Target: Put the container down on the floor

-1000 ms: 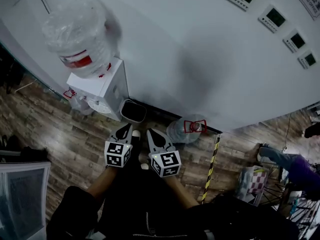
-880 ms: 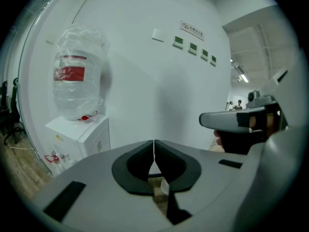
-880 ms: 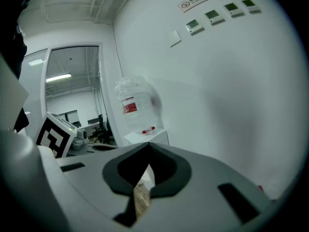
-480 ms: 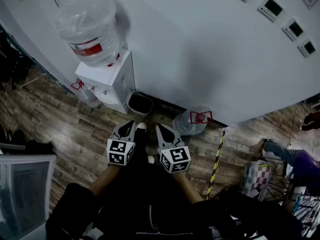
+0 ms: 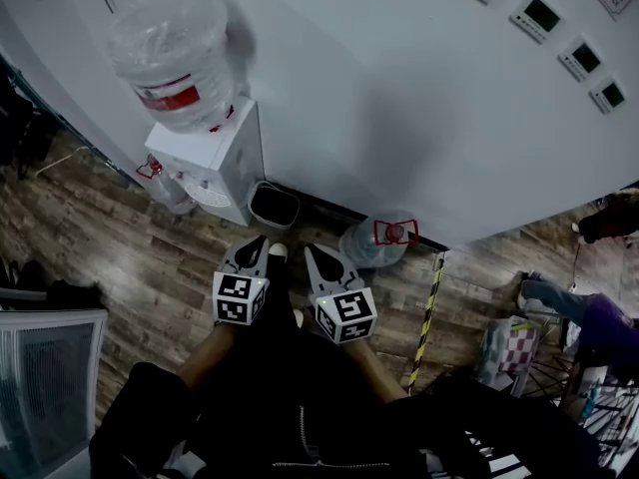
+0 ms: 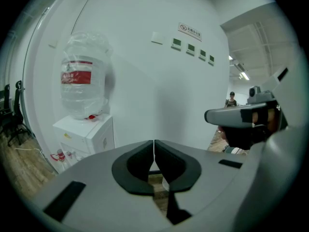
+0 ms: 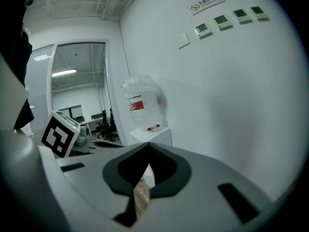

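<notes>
Down at the bottom of the head view, the person's 2 forearms reach forward over dark clothing. Each holds a tool, and the 2 tools sit side by side above the wood-plank floor [image 5: 120,257]. The left tool [image 5: 256,243] has its jaws pressed together with nothing between them (its own view shows the 2 dark pads meeting along a thin line). The right tool [image 5: 311,253] is likewise clenched and empty. Both point toward the foot of the white wall [image 5: 399,98].

Just beyond their tips, a small dark bin [image 5: 272,205] stands on the floor against the wall. To the right of it sits the container [image 5: 371,244], a clear water bottle with a red handle at its neck. It rests on the floor at the base of the wall, apart from both tools. A yellow-and-black striped strip [image 5: 427,312] runs over the floor just to its right.

Left of the bin stands a white water dispenser [image 5: 210,158] carrying a second clear bottle [image 5: 170,43], red-labelled and neck down. Higher on the wall is a row of 4 small control panels [image 5: 536,13]. In the right tool's view, a doorway [image 7: 79,95] beyond the dispenser shows office chairs.
</notes>
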`<state>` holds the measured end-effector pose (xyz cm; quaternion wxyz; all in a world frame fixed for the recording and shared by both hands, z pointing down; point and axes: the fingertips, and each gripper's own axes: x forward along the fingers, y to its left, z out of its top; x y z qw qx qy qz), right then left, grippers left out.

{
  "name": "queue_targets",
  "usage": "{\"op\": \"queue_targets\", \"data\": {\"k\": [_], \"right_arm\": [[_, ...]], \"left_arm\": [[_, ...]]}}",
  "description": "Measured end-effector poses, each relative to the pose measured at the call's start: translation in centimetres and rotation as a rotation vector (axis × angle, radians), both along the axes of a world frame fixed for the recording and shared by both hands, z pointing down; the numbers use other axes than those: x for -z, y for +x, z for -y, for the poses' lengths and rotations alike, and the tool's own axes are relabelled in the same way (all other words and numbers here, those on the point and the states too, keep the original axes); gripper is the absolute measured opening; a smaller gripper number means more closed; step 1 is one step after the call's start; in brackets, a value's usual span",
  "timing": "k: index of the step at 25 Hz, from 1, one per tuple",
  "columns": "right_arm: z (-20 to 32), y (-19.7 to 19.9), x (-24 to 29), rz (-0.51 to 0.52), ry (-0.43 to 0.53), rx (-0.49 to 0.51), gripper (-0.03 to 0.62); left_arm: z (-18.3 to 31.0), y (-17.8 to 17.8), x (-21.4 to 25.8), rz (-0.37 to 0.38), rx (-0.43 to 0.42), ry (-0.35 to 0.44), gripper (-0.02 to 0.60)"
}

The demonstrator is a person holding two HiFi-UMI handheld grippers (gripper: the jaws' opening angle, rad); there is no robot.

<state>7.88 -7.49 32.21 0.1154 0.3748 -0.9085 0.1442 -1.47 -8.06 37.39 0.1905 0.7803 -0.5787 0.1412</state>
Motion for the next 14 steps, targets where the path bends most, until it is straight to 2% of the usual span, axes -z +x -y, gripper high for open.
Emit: {"op": "queue_targets", "data": {"k": [6,14], "right_arm": [[0.2,0.7,-0.4,-0.003,-0.013,-0.011,0.009],[0.5,-0.1,-0.9,-0.001,-0.023,-0.002,0.009]], "left_arm": [[0.2,0.5,-0.7,-0.026,0.002,-0.024,0.020],[0.3,-0.5,-1.4,-0.027,0.021,-0.039,0.020]]}}
